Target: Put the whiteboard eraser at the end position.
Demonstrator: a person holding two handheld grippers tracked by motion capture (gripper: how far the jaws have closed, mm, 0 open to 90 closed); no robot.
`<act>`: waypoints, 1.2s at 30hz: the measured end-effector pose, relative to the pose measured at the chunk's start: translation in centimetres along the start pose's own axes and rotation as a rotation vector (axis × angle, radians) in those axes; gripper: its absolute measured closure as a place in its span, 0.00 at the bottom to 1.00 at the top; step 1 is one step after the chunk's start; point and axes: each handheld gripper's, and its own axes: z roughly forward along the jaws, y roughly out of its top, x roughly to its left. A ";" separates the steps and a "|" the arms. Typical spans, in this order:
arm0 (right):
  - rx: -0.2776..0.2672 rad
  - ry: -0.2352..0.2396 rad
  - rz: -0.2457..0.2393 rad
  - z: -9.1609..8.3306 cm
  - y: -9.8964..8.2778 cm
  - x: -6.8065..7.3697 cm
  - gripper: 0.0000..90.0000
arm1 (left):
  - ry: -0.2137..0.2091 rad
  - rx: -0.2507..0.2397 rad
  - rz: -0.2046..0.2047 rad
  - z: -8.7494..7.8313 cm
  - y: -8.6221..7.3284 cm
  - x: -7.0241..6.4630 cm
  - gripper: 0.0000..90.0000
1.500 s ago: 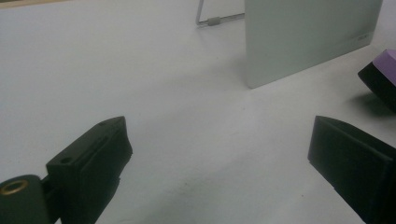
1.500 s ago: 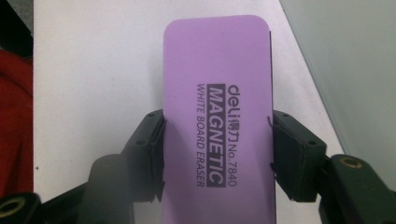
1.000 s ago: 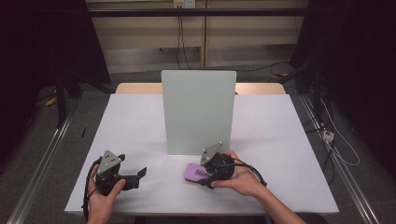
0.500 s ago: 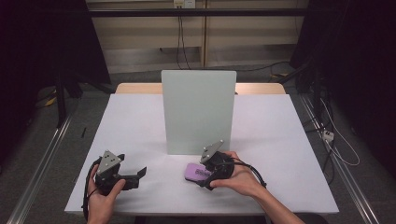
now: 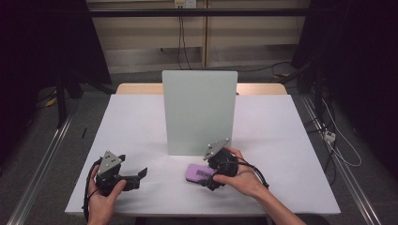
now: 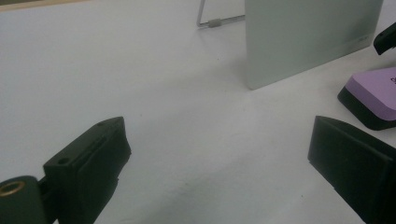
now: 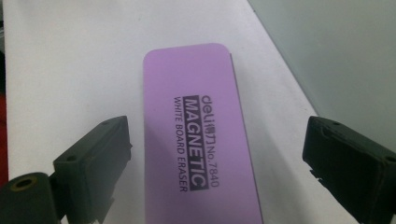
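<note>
Purple whiteboard eraser (image 5: 198, 172) lies flat on the white tabletop (image 5: 281, 140), near the front edge, a bit right of centre, just in front of the upright pale-green board (image 5: 199, 112) but apart from it. Long axis runs roughly left-right along the front edge in the high view; in the right gripper view it runs straight away from the camera, printed label up, rounded far end pointing off toward the left side of the table. Right gripper (image 7: 217, 172) sits at the eraser's right end, jaws wide apart either side of it w/ a clear gap on both sides, not touching, nothing held; jaws have just been opening, vs. the earlier frames where they looked closed at the eraser. Left gripper (image 6: 219, 172) near the front-left corner, jaws wide open, nothing between them, over bare tabletop. Plenty of open room left of the eraser and between the two grippers; the board blocks the way back. Hands and eraser in the same places as before.
</note>
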 end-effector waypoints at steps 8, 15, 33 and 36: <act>-0.053 -0.009 0.022 -0.9 0.0 -0.1 0.09 | 0.001 0.000 0.000 0.0 0.0 0.0 0.06; -0.083 -0.042 0.071 -1.5 -0.2 -0.3 0.09 | -0.003 -0.002 0.001 0.1 0.1 0.0 0.06; -0.226 -0.218 0.243 -4.5 -3.1 -1.2 0.07 | -0.002 -0.001 0.002 0.0 0.1 0.0 0.06; -0.229 -0.251 0.265 -5.0 -3.9 -1.4 0.07 | -0.001 -0.002 0.001 0.0 0.0 0.0 0.06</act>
